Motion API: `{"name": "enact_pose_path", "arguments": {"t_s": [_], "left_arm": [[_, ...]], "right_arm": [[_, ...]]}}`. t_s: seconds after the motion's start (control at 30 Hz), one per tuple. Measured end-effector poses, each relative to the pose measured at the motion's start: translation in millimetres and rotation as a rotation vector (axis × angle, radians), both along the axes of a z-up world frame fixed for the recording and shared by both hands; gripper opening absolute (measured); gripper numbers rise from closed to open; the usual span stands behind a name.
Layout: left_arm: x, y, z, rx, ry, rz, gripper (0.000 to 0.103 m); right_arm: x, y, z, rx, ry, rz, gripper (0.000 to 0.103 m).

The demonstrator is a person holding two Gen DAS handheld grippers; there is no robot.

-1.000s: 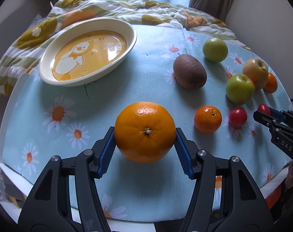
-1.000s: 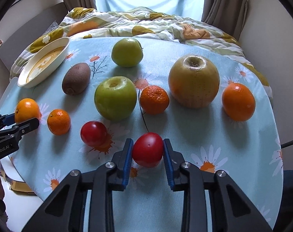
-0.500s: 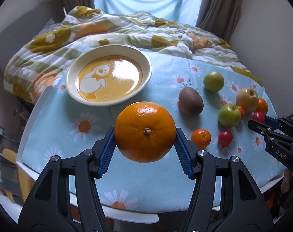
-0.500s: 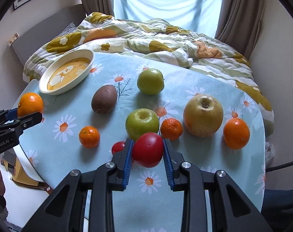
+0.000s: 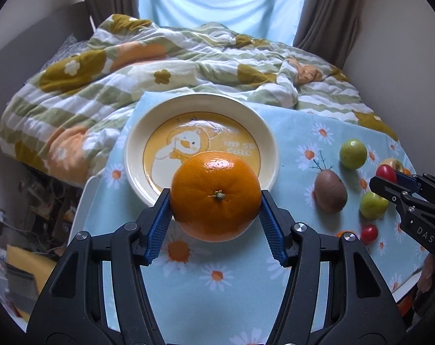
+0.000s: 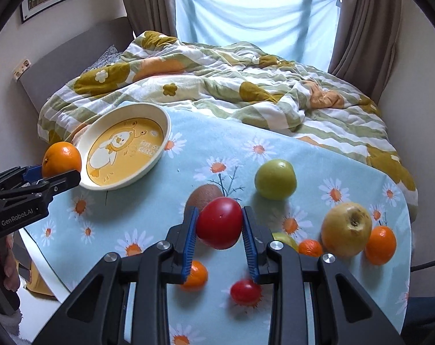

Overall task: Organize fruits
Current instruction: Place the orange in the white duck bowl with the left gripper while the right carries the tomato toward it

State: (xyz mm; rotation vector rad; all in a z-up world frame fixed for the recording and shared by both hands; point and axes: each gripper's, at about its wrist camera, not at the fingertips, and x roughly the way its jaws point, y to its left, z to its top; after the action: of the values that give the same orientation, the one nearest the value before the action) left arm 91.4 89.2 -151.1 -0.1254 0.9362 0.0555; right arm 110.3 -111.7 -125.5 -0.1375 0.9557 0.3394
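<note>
My left gripper (image 5: 216, 201) is shut on a large orange (image 5: 215, 196) and holds it in the air just in front of the cream plate with a duck picture (image 5: 137, 141). My right gripper (image 6: 219, 227) is shut on a red tomato (image 6: 219, 222), lifted above the table. In the right wrist view the left gripper (image 6: 55, 176) with the orange (image 6: 61, 159) hangs at the plate's (image 6: 167, 123) near-left rim. In the left wrist view the right gripper (image 5: 390, 179) with the tomato (image 5: 386, 172) is at the right.
On the daisy tablecloth (image 6: 217, 149) lie a kiwi (image 5: 330, 191), two green apples (image 6: 275, 178) (image 5: 373, 205), a yellow apple (image 6: 346, 229), small oranges (image 6: 380, 245) (image 6: 195, 279) and a second tomato (image 6: 245, 291). A rumpled quilt (image 6: 232, 77) lies behind the table.
Both grippers have risen and moved left toward the plate with their fruit. The orange now hangs by the plate's near rim; the tomato is higher above the kiwi.
</note>
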Motion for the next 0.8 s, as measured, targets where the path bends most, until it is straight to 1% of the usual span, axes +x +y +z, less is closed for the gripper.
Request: {"name": "enact_pose_path", "arguments": {"t_s": [0.23, 0.47, 0.6, 0.8], "left_arm": [[44.7, 35.2, -3.5, 0.023, 0.011, -0.071, 0.065], [91.4, 56.7, -16.6, 0.012, 0.036, -0.145, 0.065], [115.3, 56.8, -30.9, 0.006, 0.063, -0.203, 0.065], [139.2, 45.7, -47.2, 0.05, 0.077, -0.296, 0.066]], "right_arm": [[23.3, 45.7, 2.0, 0.035, 0.005, -0.043, 0.028], [45.0, 74.2, 1.8, 0.036, 0.012, -0.093, 0.028], [54.8, 79.3, 1.2, 0.029, 0.021, -0.14, 0.028], [68.3, 81.3, -3.5, 0.02, 0.041, -0.201, 0.028]]}}
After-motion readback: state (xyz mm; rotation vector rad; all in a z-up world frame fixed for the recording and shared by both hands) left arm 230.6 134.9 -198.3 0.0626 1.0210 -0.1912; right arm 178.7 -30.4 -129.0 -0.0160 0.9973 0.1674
